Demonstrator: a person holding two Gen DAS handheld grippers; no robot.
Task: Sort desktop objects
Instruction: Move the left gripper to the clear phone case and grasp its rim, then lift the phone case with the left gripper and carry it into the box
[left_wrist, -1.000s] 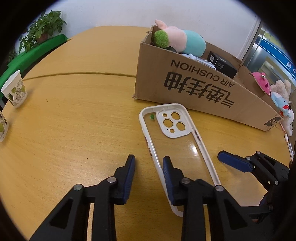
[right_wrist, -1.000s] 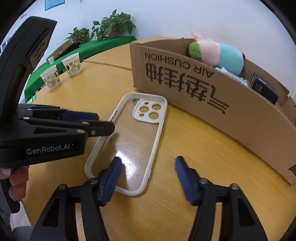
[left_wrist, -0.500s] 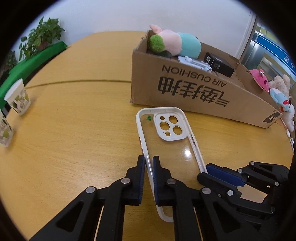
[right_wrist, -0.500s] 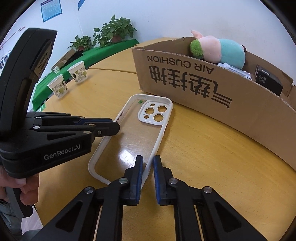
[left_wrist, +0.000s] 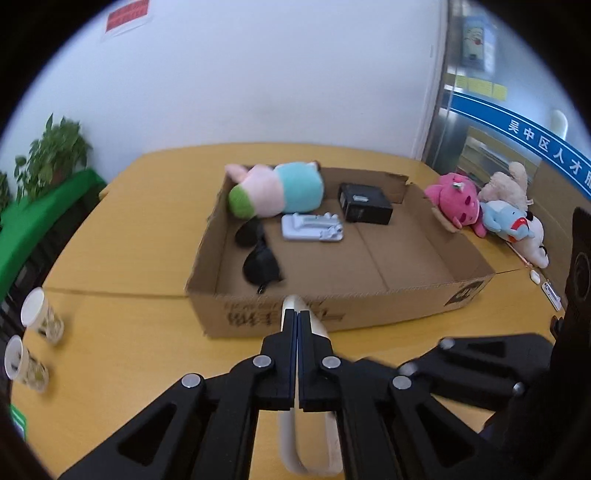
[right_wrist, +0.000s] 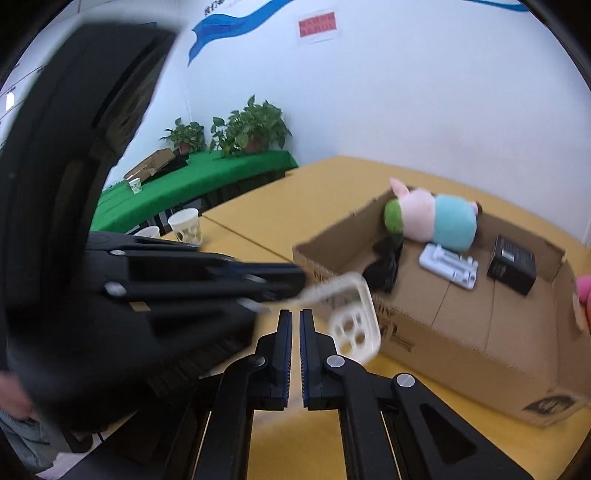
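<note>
My left gripper (left_wrist: 296, 325) is shut on the rim of a clear phone case with a white frame (left_wrist: 293, 308) and holds it edge-on, lifted above the table in front of the cardboard box (left_wrist: 369, 306). In the right wrist view the case (right_wrist: 354, 325) hangs blurred from the left gripper's fingertips. My right gripper (right_wrist: 294, 325) has its jaws nearly together beside the case; whether they touch it is unclear. The box (right_wrist: 461, 343) holds a pink and teal plush (left_wrist: 277, 192), black sunglasses (left_wrist: 258, 258), a white object (left_wrist: 312, 227) and a small black box (left_wrist: 364, 203).
Two paper cups (left_wrist: 35, 336) stand at the table's left edge. Several plush toys (left_wrist: 491, 210) lie right of the box. Potted plants on a green cloth (right_wrist: 229, 162) are behind the table. The yellow wooden table (left_wrist: 122, 343) surrounds the box.
Both grippers have risen from the table, carrying the phone case up to box-rim height. The views now look down into the box.
</note>
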